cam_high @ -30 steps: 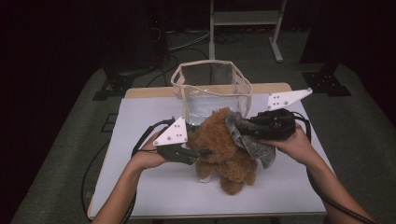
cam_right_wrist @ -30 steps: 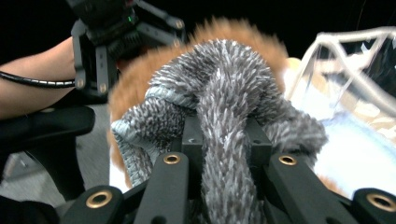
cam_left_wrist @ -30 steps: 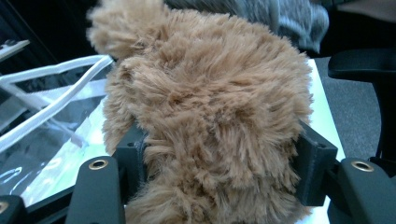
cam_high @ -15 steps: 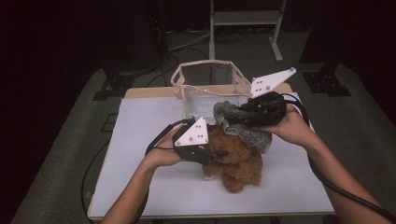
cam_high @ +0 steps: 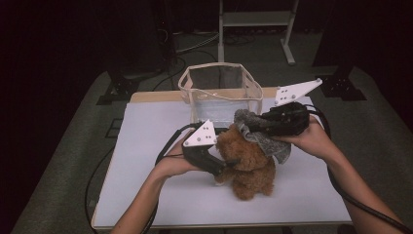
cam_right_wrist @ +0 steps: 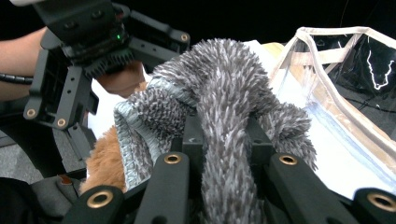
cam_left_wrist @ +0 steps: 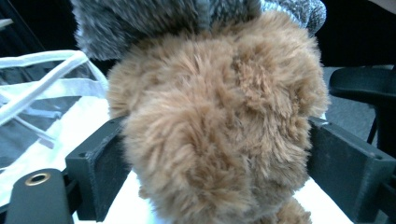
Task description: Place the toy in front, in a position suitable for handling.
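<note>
Bag [cam_high: 221,92] | clear, upright (nothing seen inside) | brown plush toy [cam_high: 248,161] beside it

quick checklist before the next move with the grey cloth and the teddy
1. Right gripper shut on the grey cloth: ok, the cloth is bunched between its jaws.
2. Left gripper clear of the teddy: not ok. Its jaws have just been opening, but the fur sits between them and brushes both.
3. Cloth free of the teddy: cannot tell, in the high view it drapes on the teddy's head.
4. Clear bag standing open: ok, the mouth faces up behind the teddy.
5. Teddy resting on the table: ok.
</note>
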Motion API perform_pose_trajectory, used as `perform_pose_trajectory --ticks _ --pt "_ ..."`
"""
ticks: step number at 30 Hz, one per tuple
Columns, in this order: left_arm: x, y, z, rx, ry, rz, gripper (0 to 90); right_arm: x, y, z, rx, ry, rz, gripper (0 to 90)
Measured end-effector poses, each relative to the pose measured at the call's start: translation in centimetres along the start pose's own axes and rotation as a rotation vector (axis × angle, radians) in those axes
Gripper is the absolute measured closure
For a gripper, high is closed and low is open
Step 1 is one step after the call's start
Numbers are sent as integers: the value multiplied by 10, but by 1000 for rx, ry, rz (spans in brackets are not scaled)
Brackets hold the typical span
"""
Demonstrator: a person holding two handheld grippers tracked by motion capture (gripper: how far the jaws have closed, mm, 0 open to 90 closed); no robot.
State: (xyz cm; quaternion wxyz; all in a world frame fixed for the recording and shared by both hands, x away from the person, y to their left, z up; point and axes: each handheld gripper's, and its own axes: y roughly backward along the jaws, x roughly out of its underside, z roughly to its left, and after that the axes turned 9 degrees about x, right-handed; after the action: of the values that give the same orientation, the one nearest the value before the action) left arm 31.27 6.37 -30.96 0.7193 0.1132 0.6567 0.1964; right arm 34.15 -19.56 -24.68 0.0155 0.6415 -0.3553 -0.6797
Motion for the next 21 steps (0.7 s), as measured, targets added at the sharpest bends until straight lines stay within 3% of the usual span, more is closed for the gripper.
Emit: perform_pose_trajectory --ticks 3,4,5,8,14,21 --pt "1 -5 0 -11 4 -14 162 1 0 0 1 1 -1 753" --pt "1 -6 -1 -19 1 -17 282 1 0 0 5 -3 3 753" --pt "1 -6 -1 -27 -6 -21 282 1 0 0 5 -3 3 753" --pt "-1 -5 -4 -29 -20 -22 398 -1 2 -1 0 -3 3 752" --pt "-3 1 -4 -31 -26 -24 428 -12 1 5 -2 35 6 751" --pt "-1 -1 -3 -12 -16 -46 434 -8 5 1 -6 14 -7 750"
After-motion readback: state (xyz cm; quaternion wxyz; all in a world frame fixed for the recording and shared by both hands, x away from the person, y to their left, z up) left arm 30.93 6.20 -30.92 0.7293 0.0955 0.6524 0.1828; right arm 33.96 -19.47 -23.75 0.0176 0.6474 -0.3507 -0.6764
